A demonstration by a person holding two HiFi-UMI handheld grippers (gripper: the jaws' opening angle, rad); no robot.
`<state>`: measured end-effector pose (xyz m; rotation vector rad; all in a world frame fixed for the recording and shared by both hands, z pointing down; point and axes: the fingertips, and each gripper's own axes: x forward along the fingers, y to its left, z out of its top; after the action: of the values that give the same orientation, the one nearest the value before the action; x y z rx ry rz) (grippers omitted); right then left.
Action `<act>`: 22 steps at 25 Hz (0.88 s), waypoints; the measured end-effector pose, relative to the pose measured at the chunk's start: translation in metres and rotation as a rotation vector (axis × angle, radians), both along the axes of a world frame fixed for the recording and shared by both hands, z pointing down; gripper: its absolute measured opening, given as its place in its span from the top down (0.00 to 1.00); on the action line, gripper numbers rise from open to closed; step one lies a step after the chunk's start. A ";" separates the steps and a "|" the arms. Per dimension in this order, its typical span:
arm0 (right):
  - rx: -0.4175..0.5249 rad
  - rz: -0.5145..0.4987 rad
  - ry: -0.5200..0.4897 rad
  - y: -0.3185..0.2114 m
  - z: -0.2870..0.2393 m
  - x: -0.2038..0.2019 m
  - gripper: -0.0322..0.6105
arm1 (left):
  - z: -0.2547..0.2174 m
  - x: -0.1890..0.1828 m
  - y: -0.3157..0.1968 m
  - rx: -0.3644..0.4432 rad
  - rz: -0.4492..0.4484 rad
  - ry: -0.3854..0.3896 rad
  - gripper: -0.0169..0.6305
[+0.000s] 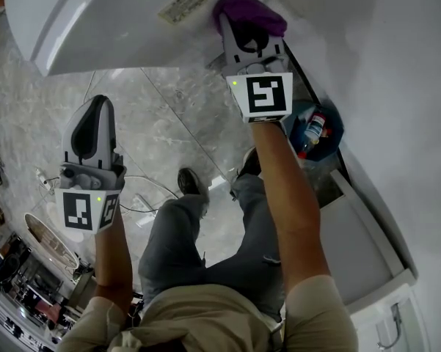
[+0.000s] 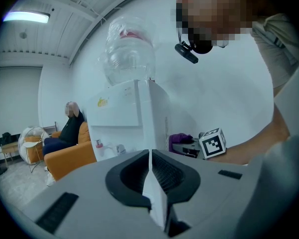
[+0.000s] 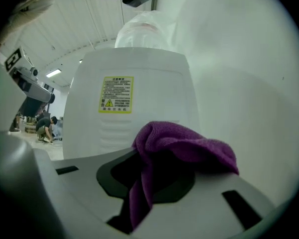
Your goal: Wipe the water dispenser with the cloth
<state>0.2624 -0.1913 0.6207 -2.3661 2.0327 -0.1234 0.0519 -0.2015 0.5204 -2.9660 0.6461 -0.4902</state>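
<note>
Water dispenser: a tall white cabinet standing upright at the far side of the scene, close to a white wall, with a clear bottle seated on top. The panel facing the person carries a yellow warning label. The cloth, purple and bunched, is clenched between the jaws of the right gripper and spills over the jaw tips. It sits at the panel just right of the label, and appears to touch it, though contact cannot be confirmed. The left gripper hangs low and to the left over the marble floor, well apart from the cabinet, its jaws pressed together with nothing between them. Key relation: the panel lies straight ahead of the right gripper, on the far side of the cloth, and the cabinet's long axis runs vertically. The right arm is therefore much the nearer, and strokes would probably follow the panel up and down, or across towards the label, with the cloth pressed flat against it
</note>
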 end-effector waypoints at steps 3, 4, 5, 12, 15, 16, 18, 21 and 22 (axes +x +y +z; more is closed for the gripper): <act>-0.010 -0.027 -0.010 0.000 -0.002 -0.024 0.85 | 0.000 0.002 0.001 0.001 0.005 0.002 0.92; -0.007 -0.047 -0.010 0.000 -0.004 -0.035 0.85 | 0.001 0.003 0.001 0.001 0.006 0.003 0.92; -0.001 -0.072 -0.014 0.000 -0.007 -0.048 0.85 | 0.002 0.003 0.001 0.000 0.007 0.004 0.92; 0.127 -0.211 -0.011 0.003 -0.034 -0.118 0.85 | 0.006 0.007 0.007 0.000 0.013 0.006 0.92; 0.145 -0.263 0.034 0.002 -0.035 -0.133 0.85 | 0.009 0.009 0.010 -0.001 0.015 0.006 0.92; 0.147 -0.274 0.045 0.002 -0.035 -0.135 0.85 | 0.009 0.009 0.010 -0.001 0.015 0.007 0.92; 0.142 -0.288 0.069 0.002 -0.034 -0.133 0.85 | 0.007 0.008 0.011 0.002 0.013 0.006 0.92; 0.145 -0.245 0.033 0.002 -0.031 -0.111 0.85 | 0.004 0.005 0.012 0.004 0.006 0.002 0.92; 0.115 -0.209 -0.015 0.003 -0.024 -0.097 0.85 | 0.003 0.004 0.012 0.005 0.003 0.002 0.92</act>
<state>0.1652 -0.1886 0.5970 -2.0769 2.2109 -0.0268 0.0564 -0.1891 0.5238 -2.9626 0.6422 -0.4854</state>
